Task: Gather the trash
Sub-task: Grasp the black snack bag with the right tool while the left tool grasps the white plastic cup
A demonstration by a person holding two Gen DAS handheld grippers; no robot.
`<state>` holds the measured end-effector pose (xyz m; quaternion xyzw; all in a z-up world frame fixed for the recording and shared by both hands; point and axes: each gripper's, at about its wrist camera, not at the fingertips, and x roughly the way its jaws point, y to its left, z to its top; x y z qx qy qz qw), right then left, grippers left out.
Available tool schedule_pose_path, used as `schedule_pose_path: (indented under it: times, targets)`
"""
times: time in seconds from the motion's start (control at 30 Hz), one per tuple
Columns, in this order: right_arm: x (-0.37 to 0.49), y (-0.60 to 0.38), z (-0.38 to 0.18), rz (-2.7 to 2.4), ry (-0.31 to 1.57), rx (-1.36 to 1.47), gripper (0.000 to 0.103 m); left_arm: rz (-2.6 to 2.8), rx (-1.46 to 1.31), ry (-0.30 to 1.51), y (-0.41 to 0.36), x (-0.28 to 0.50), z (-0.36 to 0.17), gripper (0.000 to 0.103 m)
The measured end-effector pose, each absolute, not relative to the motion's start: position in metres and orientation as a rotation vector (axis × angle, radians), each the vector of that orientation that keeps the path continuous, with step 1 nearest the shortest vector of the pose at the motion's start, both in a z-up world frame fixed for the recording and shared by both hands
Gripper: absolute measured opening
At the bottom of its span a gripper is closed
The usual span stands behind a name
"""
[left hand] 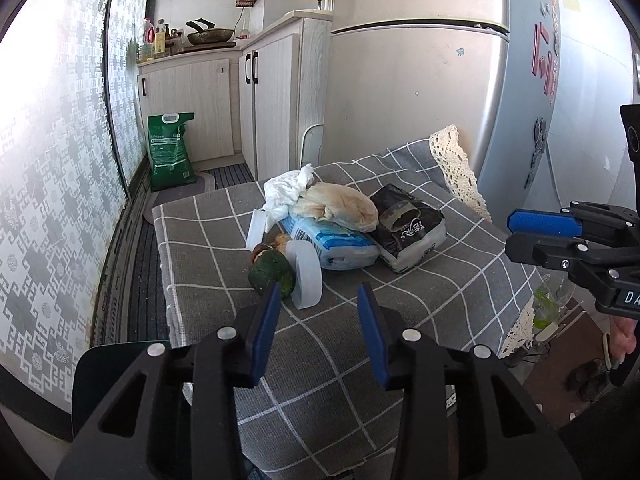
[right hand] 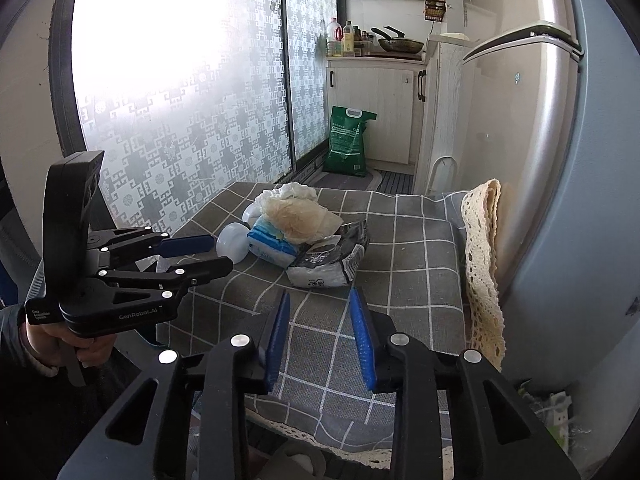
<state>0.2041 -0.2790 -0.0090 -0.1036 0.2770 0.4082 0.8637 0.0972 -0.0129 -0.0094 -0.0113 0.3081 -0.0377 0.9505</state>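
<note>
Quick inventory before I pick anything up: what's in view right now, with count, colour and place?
tablecloth: one, grey checked, over the table
tissue: one wad, white, far end of the pile
tan bag: one, atop the blue pack
blue pack: one, blue-white, pile centre
black packet: one, beside the blue pack
green item: one, dark, nearest the left gripper
clear cup: one, on its side
green sack: one, on the floor
fridge: one, silver
left gripper: empty
right gripper: empty

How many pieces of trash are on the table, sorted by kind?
Packets: 2, a blue packet and a black packet
Bags: 1, a tan bag
Tissues: 1, a white tissue
Plastic cups: 2, a near cup and a far cup
Green peels: 1, a green peel
Total: 7
</note>
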Motion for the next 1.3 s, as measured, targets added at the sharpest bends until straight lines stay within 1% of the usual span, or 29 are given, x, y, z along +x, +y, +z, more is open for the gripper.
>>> schedule_pose_path:
  times: [0.07,0.1,0.17,0.33,0.4,0.43,0.47,0.5,0.53,0.57,0.6,0.67,0.87,1.07,1.13,1.17,1.2,1.3]
  targets:
    - [0.210,-0.279,-0.011,0.854,0.589,-0.211,0.029,-0.073,-0.023,0.632,-0.014,0.101,-0.011,0.042]
    - [0.214,-0.279,-0.011,0.856,0.594,-0.208,0.026,-0.069,-0.026,0.640,-0.013,0.105,-0.013,0.042]
    - [0.219,-0.277,-0.013,0.865,0.606,-0.206,0.023,-0.061,-0.035,0.647,-0.012,0.110,-0.013,0.037]
    - [0.232,-0.269,-0.016,0.888,0.629,-0.196,0.023,-0.070,-0.072,0.648,-0.008,0.117,-0.013,0.035]
    - [0.236,-0.265,-0.018,0.893,0.639,-0.187,0.023,-0.071,-0.078,0.660,-0.007,0.120,-0.014,0.028]
    - [0.239,-0.264,-0.019,0.896,0.644,-0.177,0.023,-0.076,-0.080,0.662,-0.007,0.121,-0.015,0.026]
    - [0.243,-0.264,-0.019,0.894,0.648,-0.158,0.023,-0.081,-0.083,0.664,-0.007,0.122,-0.016,0.021]
    - [0.246,-0.264,-0.020,0.896,0.655,-0.138,0.023,-0.086,-0.085,0.667,-0.007,0.123,-0.017,0.013]
    - [0.249,-0.263,-0.020,0.901,0.666,-0.123,0.025,-0.090,-0.083,0.665,-0.007,0.123,-0.017,0.011]
    - [0.252,-0.261,-0.021,0.900,0.674,-0.113,0.031,-0.095,-0.083,0.660,-0.007,0.123,-0.016,0.011]
    - [0.254,-0.260,-0.022,0.900,0.684,-0.102,0.041,-0.101,-0.085,0.657,-0.008,0.122,-0.016,0.011]
    - [0.260,-0.257,-0.024,0.897,0.708,-0.065,0.051,-0.106,-0.087,0.650,-0.007,0.121,-0.015,0.011]
    - [0.275,-0.257,-0.033,0.897,0.778,0.048,0.052,-0.162,-0.120,0.617,-0.005,0.111,-0.010,0.011]
    - [0.283,-0.249,-0.039,0.896,0.828,0.097,0.052,-0.223,-0.131,0.571,-0.008,0.097,-0.002,0.011]
    - [0.284,-0.245,-0.039,0.901,0.834,0.106,0.045,-0.236,-0.132,0.561,-0.007,0.094,0.000,0.011]
    - [0.283,-0.242,-0.038,0.893,0.835,0.094,0.038,-0.241,-0.135,0.557,-0.006,0.092,0.001,0.011]
    - [0.283,-0.241,-0.037,0.888,0.834,0.084,0.027,-0.245,-0.141,0.552,-0.005,0.090,0.001,0.011]
    - [0.280,-0.236,-0.033,0.864,0.821,0.049,0.017,-0.250,-0.149,0.543,0.001,0.085,0.003,0.011]
